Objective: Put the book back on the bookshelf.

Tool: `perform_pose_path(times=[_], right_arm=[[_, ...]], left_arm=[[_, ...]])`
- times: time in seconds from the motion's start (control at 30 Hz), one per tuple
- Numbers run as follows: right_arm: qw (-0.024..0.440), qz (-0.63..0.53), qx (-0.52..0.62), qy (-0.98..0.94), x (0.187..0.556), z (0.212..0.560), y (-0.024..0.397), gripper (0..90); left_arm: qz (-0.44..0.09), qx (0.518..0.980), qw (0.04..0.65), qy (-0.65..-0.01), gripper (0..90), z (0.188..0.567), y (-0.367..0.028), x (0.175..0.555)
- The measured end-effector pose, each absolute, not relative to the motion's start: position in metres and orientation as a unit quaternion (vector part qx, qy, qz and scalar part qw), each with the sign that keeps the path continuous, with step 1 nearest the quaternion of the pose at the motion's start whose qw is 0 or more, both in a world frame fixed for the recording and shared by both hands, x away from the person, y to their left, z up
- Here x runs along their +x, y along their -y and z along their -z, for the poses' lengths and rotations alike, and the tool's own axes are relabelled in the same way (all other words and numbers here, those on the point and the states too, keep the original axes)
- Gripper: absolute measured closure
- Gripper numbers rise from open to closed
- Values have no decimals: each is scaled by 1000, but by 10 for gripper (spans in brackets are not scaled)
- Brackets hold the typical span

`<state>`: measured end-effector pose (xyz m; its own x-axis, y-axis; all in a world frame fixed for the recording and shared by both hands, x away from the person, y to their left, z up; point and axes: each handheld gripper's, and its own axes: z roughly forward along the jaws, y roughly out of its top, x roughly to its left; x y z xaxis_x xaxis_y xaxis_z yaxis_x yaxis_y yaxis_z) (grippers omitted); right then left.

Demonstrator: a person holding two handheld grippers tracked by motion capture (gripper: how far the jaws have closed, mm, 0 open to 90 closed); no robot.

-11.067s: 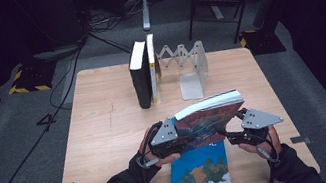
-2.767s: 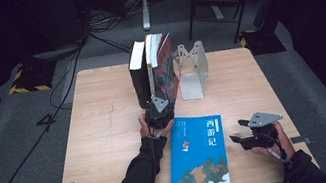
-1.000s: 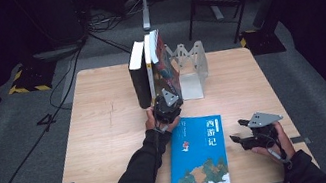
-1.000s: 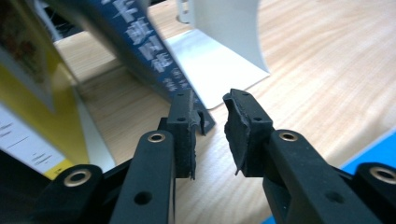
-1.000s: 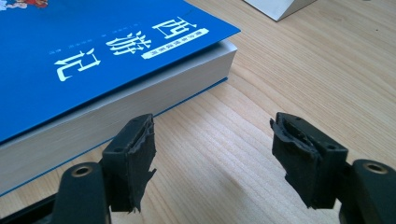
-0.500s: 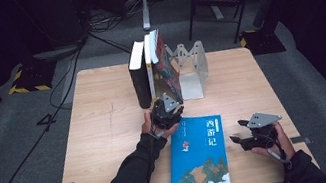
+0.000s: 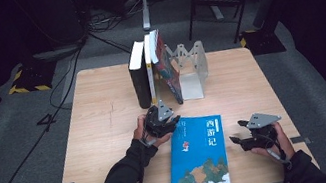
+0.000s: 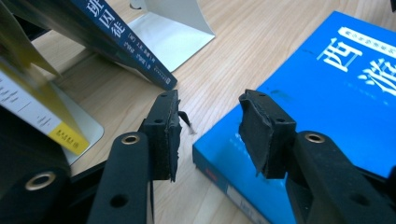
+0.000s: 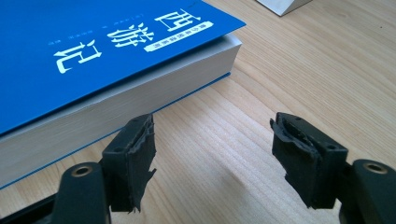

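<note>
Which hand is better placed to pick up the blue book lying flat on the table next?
Right, probably. The right gripper sits open beside the blue book, facing its page edge. The left gripper, jaws just opening and empty, is at the book's far corner by the leaning book.

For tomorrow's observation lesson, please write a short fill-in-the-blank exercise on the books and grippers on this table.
1. The blue book lies ____ on the wooden table.
2. The tilted book leans toward the ____ bookend.
3. The left gripper holds ____ between its open jaws.
4. The right gripper rests beside the blue book's ____ edge.

Missing words: flat; metal; nothing; page
</note>
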<state>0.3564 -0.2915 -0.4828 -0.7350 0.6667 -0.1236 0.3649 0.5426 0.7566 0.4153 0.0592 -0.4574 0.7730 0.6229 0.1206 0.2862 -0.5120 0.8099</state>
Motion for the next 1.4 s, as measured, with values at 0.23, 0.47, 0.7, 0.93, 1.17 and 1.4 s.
perform_pose_path(times=[0.23, 0.47, 0.7, 0.93, 1.17, 1.4], right_arm=[[202, -368, 299, -857, 356, 483, 290, 302], [201, -366, 297, -859, 356, 484, 290, 303], [199, -361, 295, -862, 356, 485, 289, 302], [198, -355, 294, -865, 355, 486, 287, 305], [195, -353, 295, -866, 353, 487, 287, 306], [187, -354, 290, -869, 344, 486, 287, 307]], left_arm=[[-194, 855, 408, -254, 528, 458, -67, 405], [-188, 874, 389, -224, 490, 460, -67, 391], [-185, 881, 381, -211, 473, 458, -75, 378], [-178, 885, 376, -208, 458, 457, -94, 366], [-172, 889, 367, -214, 438, 463, -114, 355], [-157, 895, 359, -214, 421, 472, -128, 345]])
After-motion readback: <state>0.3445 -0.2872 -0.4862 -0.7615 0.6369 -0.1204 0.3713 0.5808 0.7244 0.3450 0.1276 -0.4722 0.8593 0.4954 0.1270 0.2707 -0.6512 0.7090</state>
